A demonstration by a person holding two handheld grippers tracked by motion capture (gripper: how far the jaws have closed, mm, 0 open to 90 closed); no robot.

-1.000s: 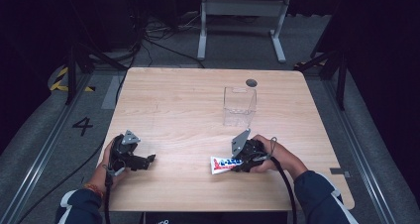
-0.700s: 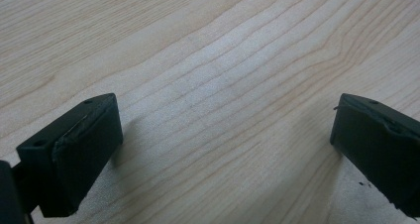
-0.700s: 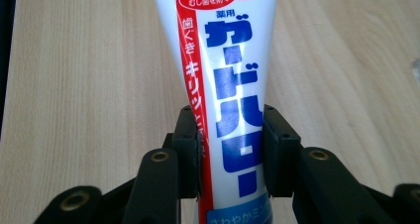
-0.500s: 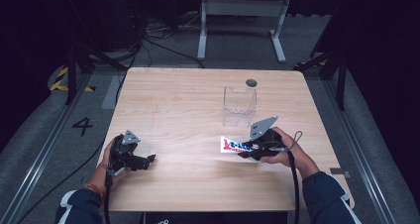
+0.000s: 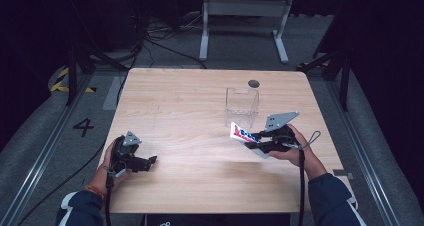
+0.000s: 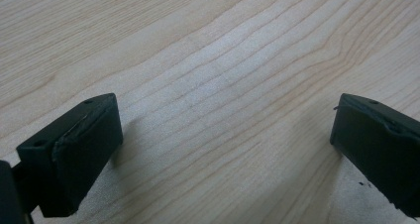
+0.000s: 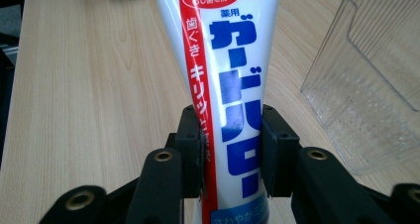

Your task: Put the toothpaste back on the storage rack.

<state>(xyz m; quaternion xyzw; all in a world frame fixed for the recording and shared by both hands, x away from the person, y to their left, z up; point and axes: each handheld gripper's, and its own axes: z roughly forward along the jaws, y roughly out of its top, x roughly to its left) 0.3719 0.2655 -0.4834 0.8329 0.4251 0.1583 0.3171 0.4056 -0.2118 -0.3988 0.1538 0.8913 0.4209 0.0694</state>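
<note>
One tube [image 5: 243, 134] sits clamped across its width in the right gripper [image 5: 254, 139], held just above the table [image 5: 190, 106], its long axis running straight out from the jaws. The clear box [image 5: 242, 106] stands just beyond it, so the right hand is far nearer. The left gripper [image 5: 145, 162] rests well apart, jaws spread and empty.

Toothpaste tube [image 7: 225, 100]: Japanese print. Blue large katakana "ガードハロー" down the white face, small "薬用" above it. Red stripe carries white "歯ぐきキリッと". Top badges partly legible: "口臭予防", "を防ぐ". Floor [image 5: 60, 151] left of the counter [image 5: 190, 106]: painted numeral "4" [image 5: 83, 126].
</note>
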